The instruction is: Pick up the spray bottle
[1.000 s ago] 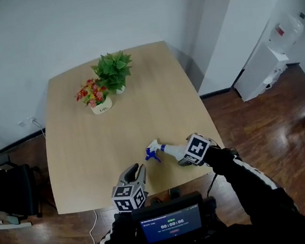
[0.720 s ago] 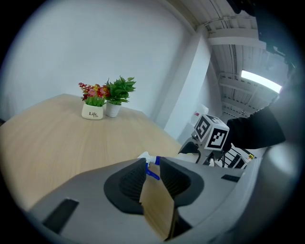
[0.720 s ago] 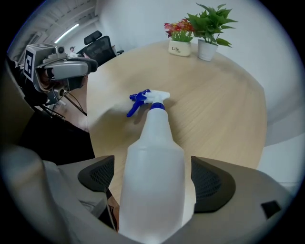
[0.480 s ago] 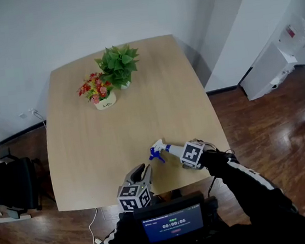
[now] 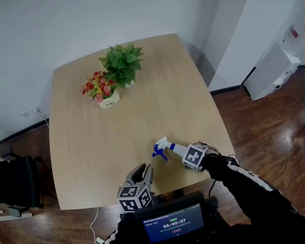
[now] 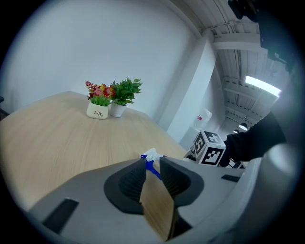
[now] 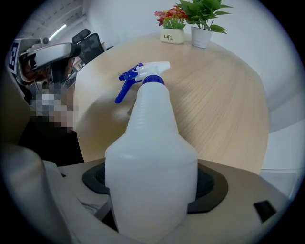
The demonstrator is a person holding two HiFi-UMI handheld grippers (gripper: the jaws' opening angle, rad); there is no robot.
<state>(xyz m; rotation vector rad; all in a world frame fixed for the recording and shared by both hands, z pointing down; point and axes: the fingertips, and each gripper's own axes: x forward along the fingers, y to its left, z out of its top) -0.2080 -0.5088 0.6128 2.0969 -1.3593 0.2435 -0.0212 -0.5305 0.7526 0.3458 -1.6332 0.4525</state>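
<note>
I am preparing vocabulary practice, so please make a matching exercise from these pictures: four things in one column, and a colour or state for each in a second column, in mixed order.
Things:
1. spray bottle
2. green plant
3. flower pot
4. left claw

Descriptions:
A. empty, jaws slightly apart
B. white body, blue trigger
C. leaves only, no blossoms
D. white, holds red and pink flowers

Pairs: 1-B, 2-C, 3-D, 4-A

On the table [image 5: 90, 154]: spray bottle [image 5: 173, 148] near-right — flower pot [image 5: 107, 99] left of leafy plant [image 5: 123, 64], far side.
</note>
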